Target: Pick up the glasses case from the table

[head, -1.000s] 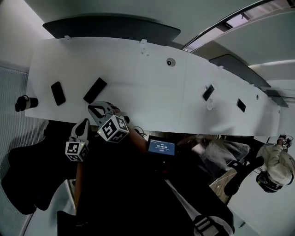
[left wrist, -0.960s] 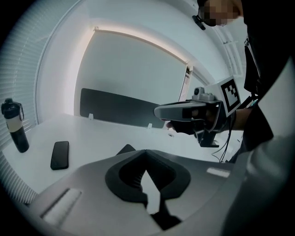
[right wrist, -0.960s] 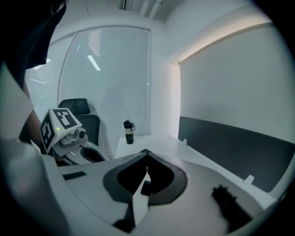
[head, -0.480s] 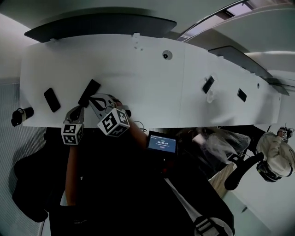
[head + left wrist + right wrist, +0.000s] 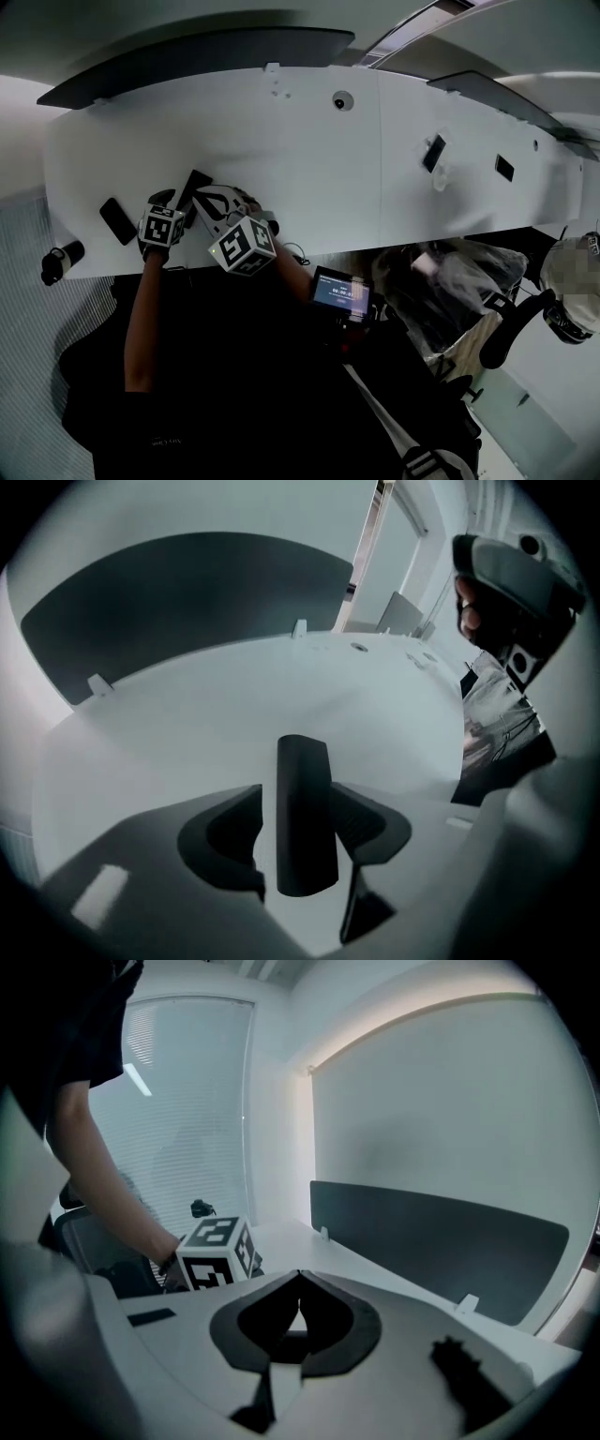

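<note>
Head view overhead, gripper views low, sharing table

The left hand-held gripper is over the glasses case on the table.

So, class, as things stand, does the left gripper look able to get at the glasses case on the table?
Probably yes. The left gripper hangs over the glasses case; its jaws have just been opening and straddle it, apparently without pressing, and nothing on the table blocks them.
</note>
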`<action>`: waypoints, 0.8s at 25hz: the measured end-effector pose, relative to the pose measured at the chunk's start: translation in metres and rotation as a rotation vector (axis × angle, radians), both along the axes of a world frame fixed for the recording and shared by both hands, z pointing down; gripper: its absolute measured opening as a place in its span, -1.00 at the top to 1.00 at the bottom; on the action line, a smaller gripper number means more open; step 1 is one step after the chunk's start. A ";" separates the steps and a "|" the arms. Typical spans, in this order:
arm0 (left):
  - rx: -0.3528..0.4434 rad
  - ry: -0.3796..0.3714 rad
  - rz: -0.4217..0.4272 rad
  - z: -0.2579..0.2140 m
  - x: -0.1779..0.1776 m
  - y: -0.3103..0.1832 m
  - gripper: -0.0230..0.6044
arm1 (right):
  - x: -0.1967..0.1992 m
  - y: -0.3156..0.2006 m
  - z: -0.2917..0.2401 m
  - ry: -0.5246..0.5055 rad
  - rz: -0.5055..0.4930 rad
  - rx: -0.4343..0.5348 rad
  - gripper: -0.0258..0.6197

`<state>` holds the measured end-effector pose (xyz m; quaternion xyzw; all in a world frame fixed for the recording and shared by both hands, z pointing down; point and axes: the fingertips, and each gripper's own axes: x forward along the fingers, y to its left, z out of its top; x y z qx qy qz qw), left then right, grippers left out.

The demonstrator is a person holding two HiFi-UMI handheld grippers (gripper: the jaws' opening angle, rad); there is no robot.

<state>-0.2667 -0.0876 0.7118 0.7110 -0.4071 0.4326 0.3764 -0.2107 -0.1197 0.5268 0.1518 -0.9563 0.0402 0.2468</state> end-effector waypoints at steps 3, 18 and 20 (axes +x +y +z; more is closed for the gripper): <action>-0.072 0.017 0.014 0.018 0.000 -0.003 0.10 | -0.003 -0.005 -0.001 -0.008 0.029 -0.003 0.90; -0.282 0.107 0.029 0.046 0.007 -0.005 -0.29 | -0.006 -0.035 0.009 0.002 0.087 -0.035 0.90; -0.287 0.085 0.041 0.047 0.007 -0.004 -0.27 | -0.006 -0.037 0.009 -0.001 0.093 -0.040 0.90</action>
